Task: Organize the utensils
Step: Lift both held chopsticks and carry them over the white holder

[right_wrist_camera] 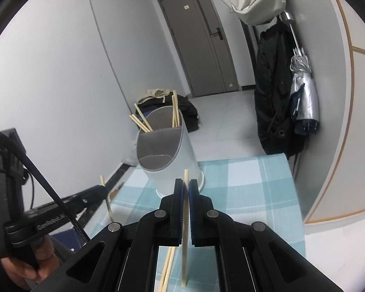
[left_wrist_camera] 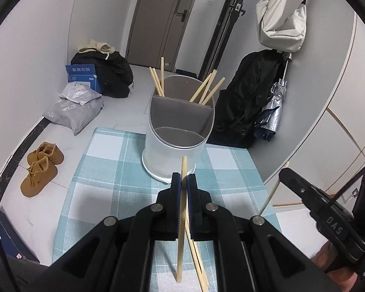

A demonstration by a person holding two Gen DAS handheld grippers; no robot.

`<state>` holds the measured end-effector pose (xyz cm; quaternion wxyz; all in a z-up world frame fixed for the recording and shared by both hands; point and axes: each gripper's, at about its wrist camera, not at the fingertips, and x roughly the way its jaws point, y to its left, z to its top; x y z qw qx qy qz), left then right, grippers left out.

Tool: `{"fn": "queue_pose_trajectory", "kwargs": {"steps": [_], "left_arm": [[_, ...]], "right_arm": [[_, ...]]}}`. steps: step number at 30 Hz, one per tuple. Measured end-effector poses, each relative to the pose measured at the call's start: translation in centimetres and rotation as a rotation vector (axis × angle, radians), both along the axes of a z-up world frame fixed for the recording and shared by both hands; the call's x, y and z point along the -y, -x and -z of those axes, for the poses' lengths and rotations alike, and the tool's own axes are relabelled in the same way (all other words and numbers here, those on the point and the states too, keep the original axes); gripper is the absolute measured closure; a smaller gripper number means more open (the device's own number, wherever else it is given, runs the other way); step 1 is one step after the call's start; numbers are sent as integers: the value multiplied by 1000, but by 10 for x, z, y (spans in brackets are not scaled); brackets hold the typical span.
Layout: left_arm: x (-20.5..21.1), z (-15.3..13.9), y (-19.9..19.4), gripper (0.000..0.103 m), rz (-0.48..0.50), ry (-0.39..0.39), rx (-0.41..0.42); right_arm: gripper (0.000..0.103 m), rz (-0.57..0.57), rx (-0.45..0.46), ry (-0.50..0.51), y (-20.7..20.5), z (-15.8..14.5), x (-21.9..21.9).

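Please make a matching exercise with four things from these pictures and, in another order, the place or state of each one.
Things:
1. left gripper
2. utensil holder
3. brown shoes
4. folded umbrella

Places or states:
A. on the floor, left of the table
B. shut on a chopstick
C. hanging by the dark coat
D. standing on the checked tablecloth

Pairs: 1-B, 2-D, 3-A, 4-C
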<state>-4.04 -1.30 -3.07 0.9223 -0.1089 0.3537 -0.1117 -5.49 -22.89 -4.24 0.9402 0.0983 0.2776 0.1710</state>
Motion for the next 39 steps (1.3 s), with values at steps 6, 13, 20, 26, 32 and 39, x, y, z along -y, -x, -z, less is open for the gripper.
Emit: {"fn": "queue_pose_trajectory", "kwargs": {"steps": [6, 13, 20, 26, 32, 39], "left_arm": [[-3, -5, 3, 101, -30, -8, -10], [-5, -12, 1, 101, -22, -1, -7], [-5, -14, -3, 101, -8, 13, -25], [-3, -23, -5, 101, -13, 36, -13], [1, -40, -12, 101, -1, 88, 0], [9, -63, -27, 101, 22, 120, 1]], "right_arm": [[100, 20, 4, -8, 5, -1, 0], [100, 45, -21, 0, 0, 0, 0], [100, 47, -10, 8, -7, -4, -3], [100, 49, -6, 2, -16, -5, -3], [100, 43, 44, 18, -21, -25, -5], [100, 35, 98, 45, -35, -59, -7]]}}
